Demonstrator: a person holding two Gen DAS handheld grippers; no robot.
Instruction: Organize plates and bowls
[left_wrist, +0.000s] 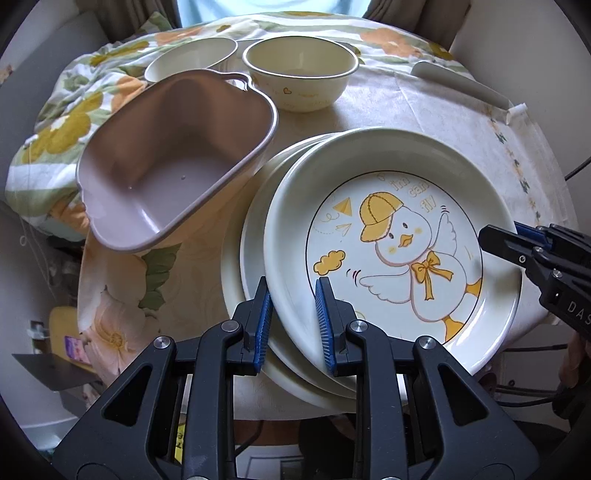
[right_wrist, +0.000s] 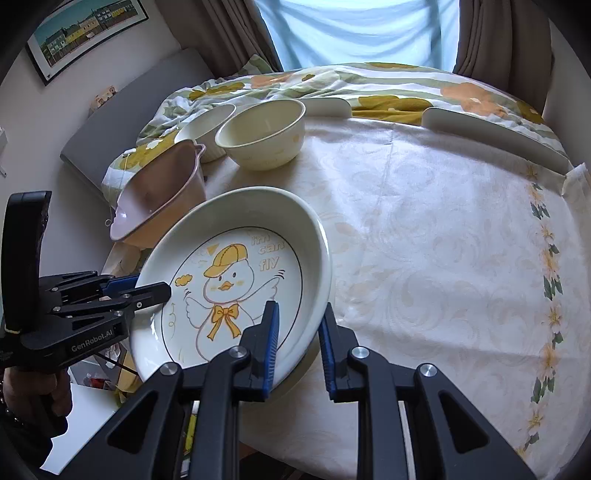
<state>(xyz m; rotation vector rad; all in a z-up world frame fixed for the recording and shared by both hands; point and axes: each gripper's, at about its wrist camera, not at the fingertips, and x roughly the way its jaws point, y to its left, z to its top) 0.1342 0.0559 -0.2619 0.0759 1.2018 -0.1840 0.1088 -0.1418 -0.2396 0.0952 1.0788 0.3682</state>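
Note:
A cream plate with a duck drawing lies on top of a stack of cream plates. My left gripper is open, its jaws on either side of the duck plate's near-left rim; it also shows in the right wrist view. My right gripper is open astride the plate's right rim; it shows at the right in the left wrist view. A mauve square bowl sits to the left. Two cream bowls, one nearer and one behind it, stand at the back.
The table has a pale patterned cloth and a floral cloth at the far side. White flat pieces lie at the back right. The table edge runs close under the plate stack. A window with curtains is behind.

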